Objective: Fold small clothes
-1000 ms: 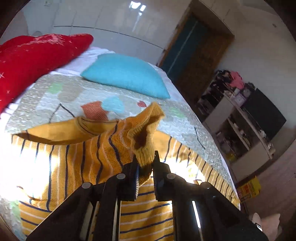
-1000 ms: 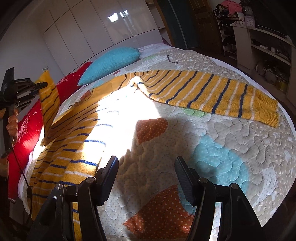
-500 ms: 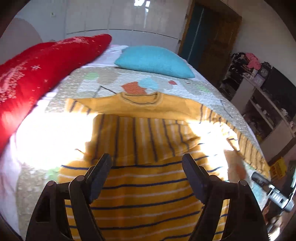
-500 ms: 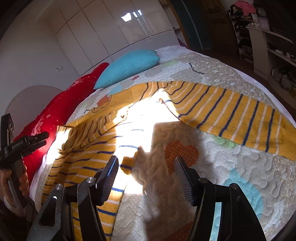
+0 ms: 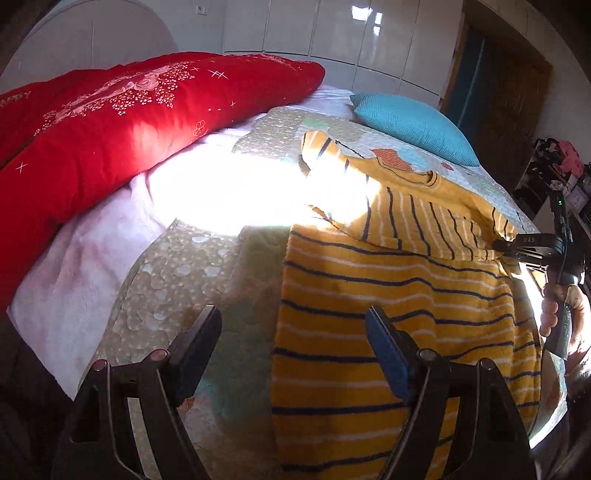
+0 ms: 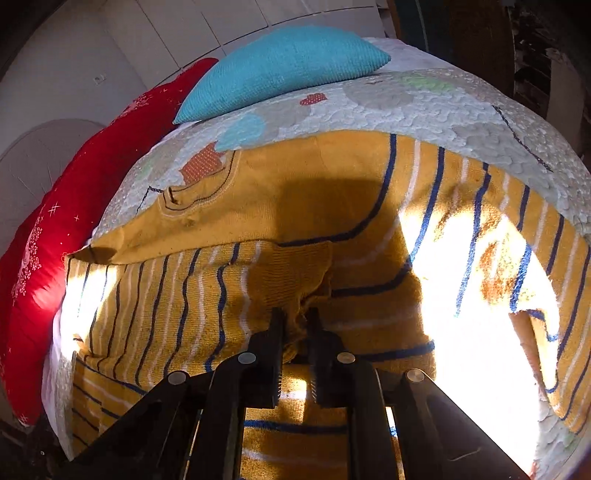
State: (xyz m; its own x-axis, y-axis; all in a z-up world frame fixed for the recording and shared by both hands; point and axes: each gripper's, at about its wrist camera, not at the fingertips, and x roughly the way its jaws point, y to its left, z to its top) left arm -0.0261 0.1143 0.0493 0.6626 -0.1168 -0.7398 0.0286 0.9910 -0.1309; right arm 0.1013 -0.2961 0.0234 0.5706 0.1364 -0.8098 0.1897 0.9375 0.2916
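Observation:
A yellow knit sweater [image 5: 391, 295] with navy and white stripes lies flat on the quilted bed [image 5: 192, 266]. One sleeve is folded across its chest. My left gripper [image 5: 291, 343] is open and empty, above the sweater's left lower edge. My right gripper [image 6: 295, 325] is shut on the cuff of the folded sleeve [image 6: 291, 273] at the sweater's middle. The right gripper also shows at the far right of the left wrist view [image 5: 502, 245], pinching the fabric. The sweater's collar [image 6: 195, 192] points toward the pillows.
A red quilt [image 5: 110, 122] lies along the bed's left side. A turquoise pillow [image 5: 410, 125] sits at the head of the bed. White wardrobe doors [image 5: 332, 33] stand behind. Shelves with clutter [image 5: 561, 173] stand at the right. Strong sunlight washes out parts of the bed.
My left gripper let go of the sleeve cuff, opened and drew back to the sweater's left edge. My right gripper moved in over the sweater and shut on the folded sleeve's cuff.

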